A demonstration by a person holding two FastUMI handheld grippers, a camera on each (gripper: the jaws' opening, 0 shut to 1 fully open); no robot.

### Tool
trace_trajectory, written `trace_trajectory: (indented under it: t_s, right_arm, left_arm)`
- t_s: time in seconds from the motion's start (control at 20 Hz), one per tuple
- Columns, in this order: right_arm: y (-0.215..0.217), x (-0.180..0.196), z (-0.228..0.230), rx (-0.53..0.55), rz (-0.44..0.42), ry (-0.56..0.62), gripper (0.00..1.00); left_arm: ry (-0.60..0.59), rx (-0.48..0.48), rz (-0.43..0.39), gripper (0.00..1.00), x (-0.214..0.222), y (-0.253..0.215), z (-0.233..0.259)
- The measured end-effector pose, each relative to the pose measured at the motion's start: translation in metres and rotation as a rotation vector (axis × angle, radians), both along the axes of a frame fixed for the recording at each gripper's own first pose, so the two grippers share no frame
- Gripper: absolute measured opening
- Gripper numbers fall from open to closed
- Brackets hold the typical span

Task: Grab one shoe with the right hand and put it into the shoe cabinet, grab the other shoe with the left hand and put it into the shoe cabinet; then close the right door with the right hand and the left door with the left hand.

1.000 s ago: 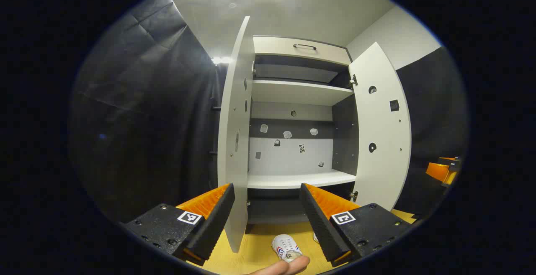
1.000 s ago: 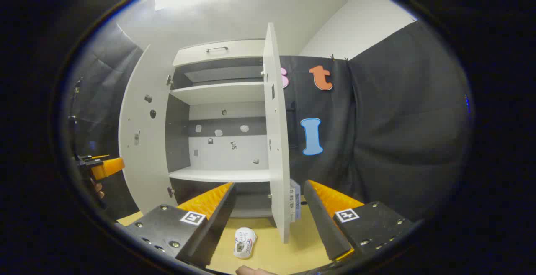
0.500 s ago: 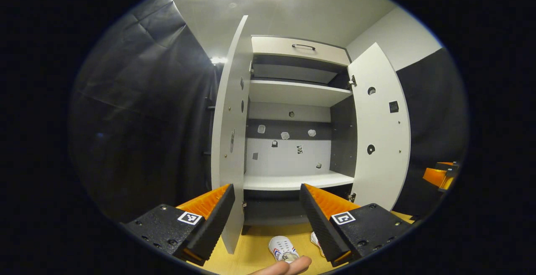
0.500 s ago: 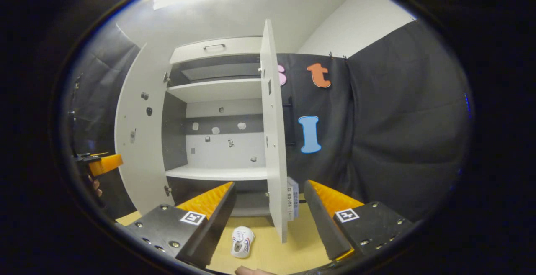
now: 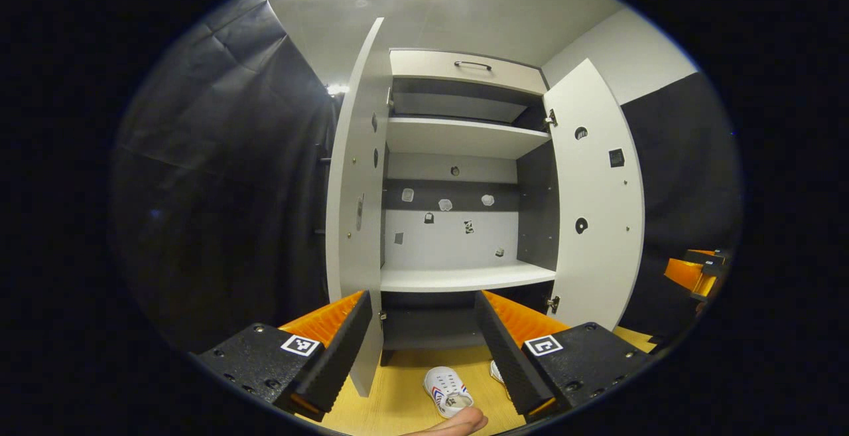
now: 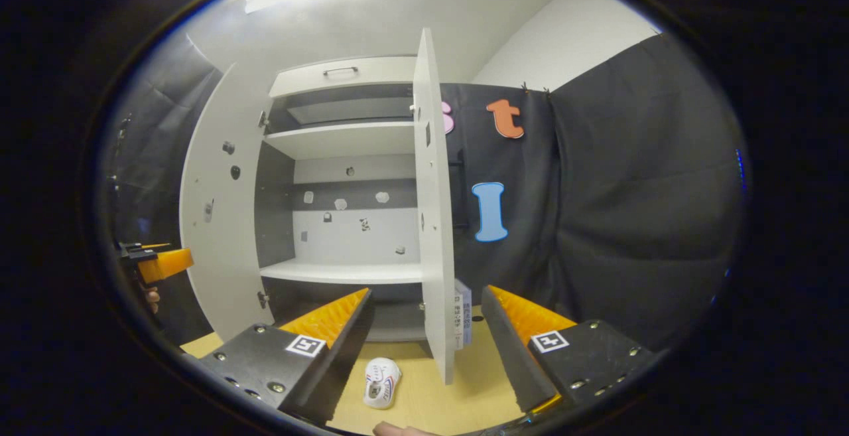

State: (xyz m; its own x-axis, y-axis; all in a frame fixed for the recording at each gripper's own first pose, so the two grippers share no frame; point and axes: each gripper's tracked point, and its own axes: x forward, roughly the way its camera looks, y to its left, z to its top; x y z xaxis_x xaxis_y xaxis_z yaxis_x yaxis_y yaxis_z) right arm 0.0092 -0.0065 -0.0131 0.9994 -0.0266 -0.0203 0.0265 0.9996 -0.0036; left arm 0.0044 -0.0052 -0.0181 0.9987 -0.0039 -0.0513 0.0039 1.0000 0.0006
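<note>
A white shoe cabinet [image 5: 457,277] stands ahead with both doors swung open and its shelves bare. On the wooden floor before it lie two small white shoes with red and blue stripes: one shoe [image 5: 448,391] between my fingers, the second shoe [image 5: 497,372] partly hidden behind my right finger. My left gripper [image 5: 421,340] is open, held high above them with nothing in it. In the right gripper view one shoe [image 6: 381,383] lies on the floor left of the right door [image 6: 434,210]. My right gripper [image 6: 424,340] is open and holds nothing. The left gripper [image 6: 159,263] shows at that view's left edge.
The left door [image 5: 351,210] and right door [image 5: 597,204] jut toward me on either side. Black cloth walls close in both sides. A white label tag [image 6: 462,313] hangs by the right door's lower edge. A fingertip [image 5: 457,423] shows at the bottom.
Both views have tipped slightly downward, so the cabinet sits higher in frame and more floor and shoe shows. Both grippers stay open.
</note>
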Motion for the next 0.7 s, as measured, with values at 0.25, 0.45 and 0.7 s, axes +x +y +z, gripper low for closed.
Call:
trace_trajectory:
  t_s: [0.25, 0.45, 0.7]
  right_arm:
    - [0.004, 0.008, -0.005, 0.009, 0.002, 0.015, 0.96]
    - [0.03, 0.012, -0.02, -0.002, 0.046, 0.037, 0.97]
    - [0.071, 0.029, -0.078, -0.01, 0.105, 0.114, 0.97]
  left_arm:
    - [0.017, 0.011, 0.016, 0.96, 0.0, 0.013, -0.009]
    - [0.019, -0.014, -0.001, 0.96, -0.004, 0.015, -0.016]
    - [0.017, -0.008, -0.024, 0.96, -0.013, 0.018, -0.032]
